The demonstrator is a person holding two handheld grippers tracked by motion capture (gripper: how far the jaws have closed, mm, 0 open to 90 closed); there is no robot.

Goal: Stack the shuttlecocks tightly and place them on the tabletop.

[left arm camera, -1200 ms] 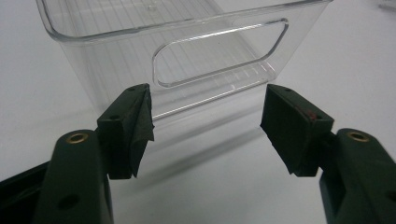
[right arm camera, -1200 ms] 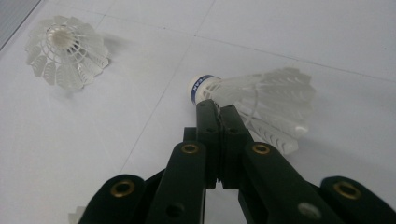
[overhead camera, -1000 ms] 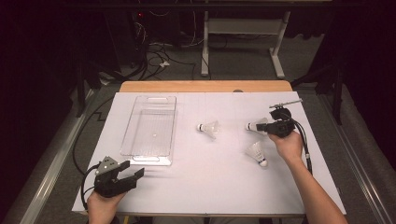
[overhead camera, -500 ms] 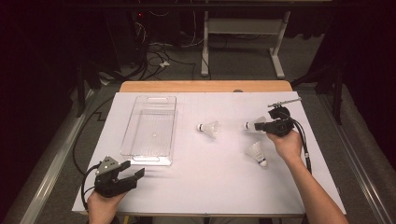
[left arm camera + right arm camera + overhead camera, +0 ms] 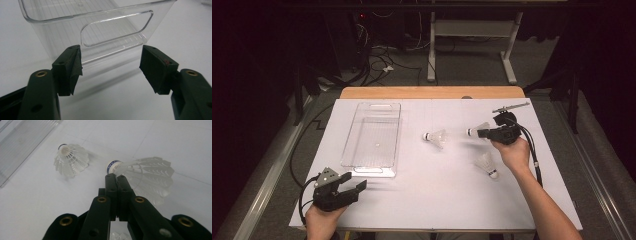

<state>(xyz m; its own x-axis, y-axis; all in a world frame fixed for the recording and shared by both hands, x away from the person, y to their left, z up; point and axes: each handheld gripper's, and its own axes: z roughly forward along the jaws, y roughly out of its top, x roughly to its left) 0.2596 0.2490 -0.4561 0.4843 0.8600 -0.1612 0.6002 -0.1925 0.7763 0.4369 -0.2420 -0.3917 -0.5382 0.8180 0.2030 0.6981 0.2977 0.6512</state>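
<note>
Three white feathered shuttlecocks are on or above the white table. My right gripper [image 5: 486,133] is shut on one shuttlecock [image 5: 477,130], pinching it just behind its cork and holding it a little above the surface; in the right gripper view the closed jaw tips [image 5: 115,177] grip that shuttlecock [image 5: 147,175]. A second shuttlecock [image 5: 435,137] [image 5: 71,160] lies to its left. The third shuttlecock [image 5: 486,165] lies near the right hand. My left gripper [image 5: 355,181] [image 5: 110,67] stands open and empty just before the near end of a clear plastic tray [image 5: 371,172] [image 5: 112,32].
The empty tray stretches away along the left half of the white sheet [image 5: 442,200]. A thin metal rod [image 5: 511,107] lies at the back right. Cables [image 5: 532,150] trail from the right gripper along the right hand and forearm.
My right gripper has shifted slightly left and up, carrying the shuttlecock with it. The left gripper has stayed where it was.
</note>
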